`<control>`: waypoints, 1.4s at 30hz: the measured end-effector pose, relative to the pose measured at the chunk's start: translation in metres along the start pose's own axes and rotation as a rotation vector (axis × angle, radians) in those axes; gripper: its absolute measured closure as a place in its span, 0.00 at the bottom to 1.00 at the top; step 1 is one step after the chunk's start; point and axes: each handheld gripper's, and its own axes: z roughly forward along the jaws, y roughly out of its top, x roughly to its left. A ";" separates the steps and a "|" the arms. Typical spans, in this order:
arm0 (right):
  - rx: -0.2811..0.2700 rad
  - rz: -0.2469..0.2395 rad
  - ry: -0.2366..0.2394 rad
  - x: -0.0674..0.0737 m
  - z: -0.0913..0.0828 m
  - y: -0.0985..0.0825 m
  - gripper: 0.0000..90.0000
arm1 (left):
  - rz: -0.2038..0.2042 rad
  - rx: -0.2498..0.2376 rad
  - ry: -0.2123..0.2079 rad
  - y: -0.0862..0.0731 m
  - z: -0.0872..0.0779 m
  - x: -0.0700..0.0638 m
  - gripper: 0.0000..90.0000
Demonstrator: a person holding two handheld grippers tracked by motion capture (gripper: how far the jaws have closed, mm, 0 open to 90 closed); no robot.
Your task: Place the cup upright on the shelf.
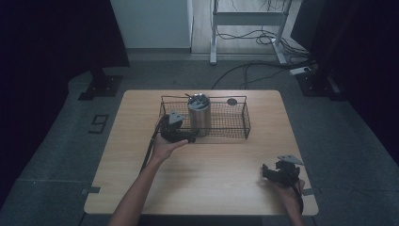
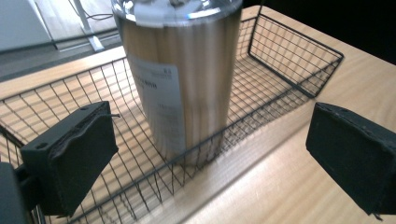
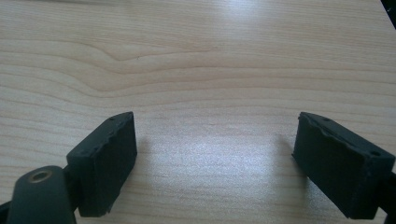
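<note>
Tumbler (image 2: 180, 79) stands upright inside basket (image 2: 299, 58); left gripper (image 2: 210, 154) gapes just before it, right gripper (image 3: 215, 163) idles spread over worktop (image 3: 196, 56). Grasp seemingly remains.

A wire basket (image 1: 235, 117) sits at the desk's (image 1: 207, 165) far middle; a steel tumbler (image 1: 199, 115) stands upright in its left half.

Both forearms are bare, with no sleeves. Each hand holds a black gripper: the left gripper (image 1: 188, 137) and right gripper (image 1: 266, 170) each carry a grey three-cornered plate on top and trail a black cable. The jaws end in blocky black pads (image 3: 108, 158) with small holes.
</note>
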 end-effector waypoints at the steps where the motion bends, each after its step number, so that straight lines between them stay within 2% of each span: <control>1: 0.000 0.000 0.000 0.000 0.000 0.000 0.14 | 0.000 0.000 0.000 0.000 0.000 0.000 0.02; 5: 0.000 -0.002 0.000 0.000 0.000 0.000 0.14 | -0.009 0.024 -0.023 -0.014 -0.012 0.002 0.02; 6: 0.000 -0.001 0.000 0.000 0.000 0.000 0.14 | -0.009 0.024 -0.023 -0.014 -0.012 0.002 0.03; 14: 0.000 -0.001 0.000 0.000 0.000 0.000 0.14 | -0.025 0.055 -0.032 -0.046 -0.034 0.001 0.03; 17: 0.000 -0.001 0.000 0.000 0.000 0.000 0.14 | -0.032 0.064 -0.029 -0.055 -0.038 0.001 0.04; 18: 0.000 -0.001 0.000 0.000 0.000 0.000 0.14 | -0.030 0.079 -0.016 -0.064 -0.042 0.001 0.04; 23: 0.000 -0.001 0.000 0.000 0.000 0.000 0.14 | -0.031 0.107 0.002 -0.082 -0.049 0.001 0.05; 24: 0.000 -0.001 0.000 0.000 0.000 0.000 0.14 | -0.036 0.119 0.006 -0.091 -0.052 0.001 0.05; 25: 0.000 -0.001 0.000 0.000 0.000 0.000 0.14 | -0.036 0.119 0.006 -0.091 -0.052 0.001 0.05; 28: 0.000 -0.001 0.000 0.000 0.000 0.000 0.14 | -0.052 0.141 0.005 -0.107 -0.056 0.001 0.05; 29: 0.000 -0.001 0.000 0.000 0.000 0.000 0.14 | -0.052 0.141 0.005 -0.107 -0.056 0.001 0.05; 32: 0.000 -0.001 0.000 0.000 0.000 0.000 0.14 | -0.064 0.159 0.005 -0.121 -0.058 0.002 0.06; 36: 0.000 0.000 -0.002 0.000 0.000 0.000 0.14 | -0.088 0.169 0.021 -0.129 -0.056 0.005 0.07; 42: 0.000 0.000 -0.002 0.000 0.000 0.000 0.14 | -0.103 0.179 0.012 -0.134 -0.054 0.006 0.08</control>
